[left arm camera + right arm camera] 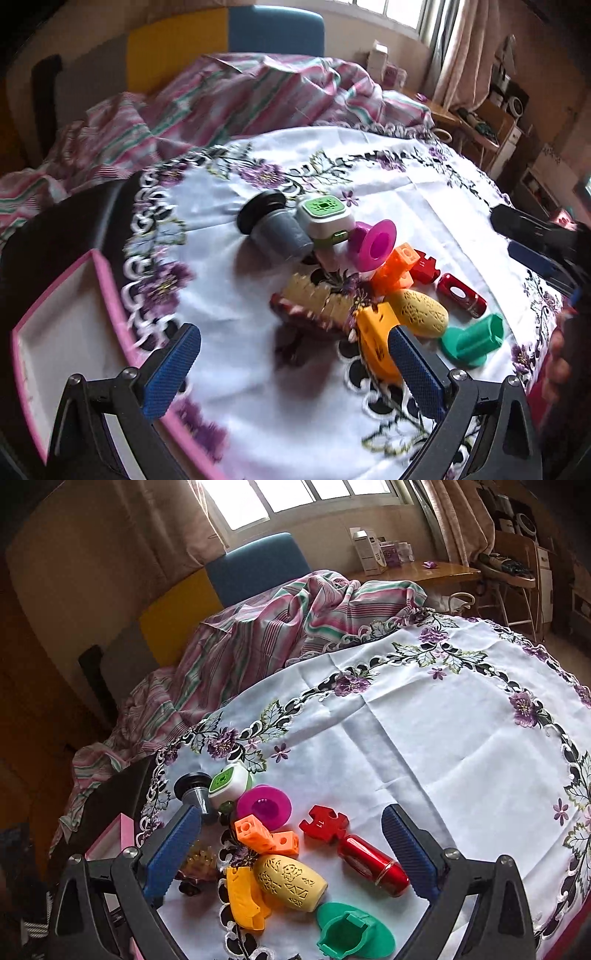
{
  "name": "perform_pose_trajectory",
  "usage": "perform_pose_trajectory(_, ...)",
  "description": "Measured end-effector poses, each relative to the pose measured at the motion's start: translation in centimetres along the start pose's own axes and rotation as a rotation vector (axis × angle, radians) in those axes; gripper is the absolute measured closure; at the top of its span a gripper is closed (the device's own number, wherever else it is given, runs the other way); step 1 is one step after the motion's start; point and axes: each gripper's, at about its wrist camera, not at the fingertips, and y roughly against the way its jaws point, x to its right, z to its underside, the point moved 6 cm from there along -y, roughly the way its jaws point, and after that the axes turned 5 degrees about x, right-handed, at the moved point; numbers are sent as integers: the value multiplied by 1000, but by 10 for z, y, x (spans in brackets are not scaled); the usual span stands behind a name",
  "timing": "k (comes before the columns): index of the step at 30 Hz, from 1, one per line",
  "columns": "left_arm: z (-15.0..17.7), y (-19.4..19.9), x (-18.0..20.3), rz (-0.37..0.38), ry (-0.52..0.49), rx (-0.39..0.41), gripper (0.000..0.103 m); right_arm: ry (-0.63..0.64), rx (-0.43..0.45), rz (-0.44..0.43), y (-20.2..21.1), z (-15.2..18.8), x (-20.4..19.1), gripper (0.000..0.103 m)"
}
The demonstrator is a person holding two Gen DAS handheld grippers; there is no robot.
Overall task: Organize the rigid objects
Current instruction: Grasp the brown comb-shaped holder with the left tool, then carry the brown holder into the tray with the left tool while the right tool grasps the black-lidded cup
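Left wrist view: a pink-rimmed box point(62, 332) is sitting at 8 o'clock. The left gripper point(295, 360) is hovering wide open and empty. Piled toys are lying at centre: grey funnel point(275, 232), magenta spool point(375, 243), yellow vase point(423, 312).

Right wrist view: the right gripper point(291, 853) is spreading wide, empty, above them. Only here is the red cylinder point(373, 864) appearing sharp, at 5 o'clock.

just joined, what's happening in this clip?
A person holds two grippers over a table with a white floral tablecloth. Both are open and empty: the left gripper and the right gripper hover above a pile of small plastic parts, including a cream perforated vase-shaped piece, a red cylinder and a green flanged piece. The pink-rimmed box at the left looks empty. Nothing is grasped yet.
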Motion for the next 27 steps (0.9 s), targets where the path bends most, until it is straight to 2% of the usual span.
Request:
perform_pose_trajectory(3, -3, -22, 0, -4, -5, -29, 1, -11, -4, -4, -1, 0, 1, 2)
perform_pose_trajectory(5, -5, -36, -2, 12, 20, -48, 6, -12, -4, -3, -1, 0, 2, 2)
perform_pose_trajectory(8, -1, -51, 3, 77, 29, -91, 42, -11, -8, 0, -2, 0, 2, 2)
perform_pose_trajectory(12, 4, -46, 3, 104, 43, -58, 43, -4, -15, 8, -4, 1, 2, 2)
perform_pose_trajectory(18, 16, -6, -9, 136, 98, 12, 44, 24, -33, 11, -7, 4, -2, 3)
perform_pose_trajectory(22, 26, 29, -23, 154, 137, 64, 44, 96, -72, -3, -13, 13, -17, 12)
perform_pose_trajectory(27, 40, 62, -41, 152, 181, 103, 44, 264, -149, -93, -24, 33, -66, 23)
